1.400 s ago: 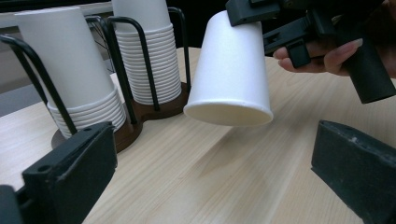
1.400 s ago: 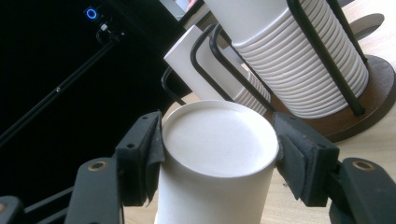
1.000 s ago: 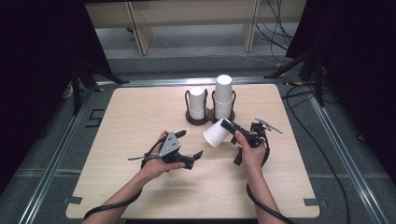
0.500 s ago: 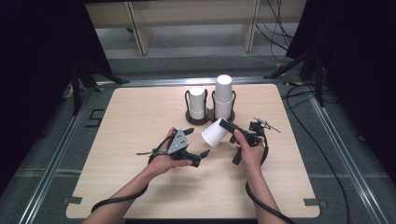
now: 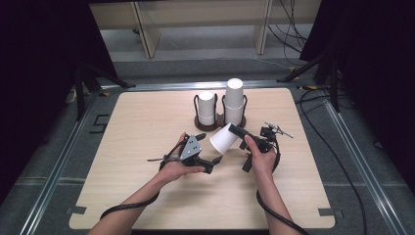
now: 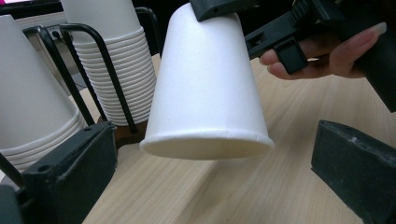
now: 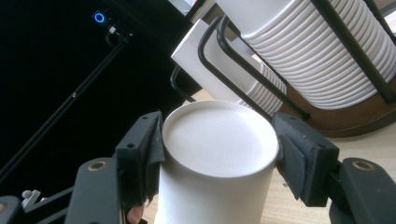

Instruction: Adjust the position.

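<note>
The right gripper (image 5: 234,129) pinches the cup (image 5: 224,139) by its base, tilted above the table before the racks (image 5: 219,122); the left gripper (image 5: 209,155) gapes beside its rim and could crush it if it squeezes hard

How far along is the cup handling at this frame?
Done: one paper cup is out of the holder's stacks and clamped at its base by the right gripper. In hand: the left gripper, jaws open, sits at the cup's rim. Left: gripping the rim.
</note>
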Motion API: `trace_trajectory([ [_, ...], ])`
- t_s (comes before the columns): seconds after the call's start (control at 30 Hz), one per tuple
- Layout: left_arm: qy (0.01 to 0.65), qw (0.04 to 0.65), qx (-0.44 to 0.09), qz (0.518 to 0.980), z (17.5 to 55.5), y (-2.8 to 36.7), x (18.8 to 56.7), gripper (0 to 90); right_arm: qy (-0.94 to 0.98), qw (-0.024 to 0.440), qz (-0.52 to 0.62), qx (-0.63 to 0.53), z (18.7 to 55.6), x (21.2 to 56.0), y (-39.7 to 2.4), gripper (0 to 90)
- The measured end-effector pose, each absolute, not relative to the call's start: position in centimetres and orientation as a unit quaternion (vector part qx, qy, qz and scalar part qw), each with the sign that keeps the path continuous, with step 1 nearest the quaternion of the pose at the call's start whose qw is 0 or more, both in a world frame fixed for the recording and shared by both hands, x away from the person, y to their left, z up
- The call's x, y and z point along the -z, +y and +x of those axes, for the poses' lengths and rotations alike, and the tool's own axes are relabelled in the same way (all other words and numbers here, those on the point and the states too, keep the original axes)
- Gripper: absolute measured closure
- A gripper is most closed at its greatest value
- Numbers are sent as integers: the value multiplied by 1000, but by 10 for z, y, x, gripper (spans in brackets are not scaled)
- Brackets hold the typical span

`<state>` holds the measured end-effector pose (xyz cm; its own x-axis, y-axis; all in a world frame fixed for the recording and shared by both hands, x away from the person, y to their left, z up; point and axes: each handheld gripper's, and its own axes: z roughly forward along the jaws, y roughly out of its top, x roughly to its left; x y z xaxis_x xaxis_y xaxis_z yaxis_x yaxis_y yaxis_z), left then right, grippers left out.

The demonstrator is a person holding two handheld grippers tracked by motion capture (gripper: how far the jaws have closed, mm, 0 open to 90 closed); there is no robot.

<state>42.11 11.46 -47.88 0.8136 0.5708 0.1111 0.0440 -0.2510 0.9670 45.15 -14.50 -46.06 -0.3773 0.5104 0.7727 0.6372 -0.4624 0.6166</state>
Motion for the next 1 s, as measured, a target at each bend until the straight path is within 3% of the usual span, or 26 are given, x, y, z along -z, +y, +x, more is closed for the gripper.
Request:
trace_trajectory([
  [0.1,206,581,-227,754,423,113,480,0,-519,46,-555,649,452,460,-145,366],
  [0.13,207,579,-226,756,423,113,480,0,-505,71,-559,653,450,459,-143,366],
  [0.5,208,576,-229,757,428,109,485,20,-514,52,-557,651,453,459,-143,366],
  [0.53,210,576,-231,756,428,109,485,23,-504,71,-561,653,452,458,-142,366],
  [0.7,211,578,-233,753,429,108,486,36,-510,56,-555,655,453,460,-143,366],
  [1.0,211,580,-235,751,431,108,488,57,-499,75,-562,655,453,460,-141,366],
])
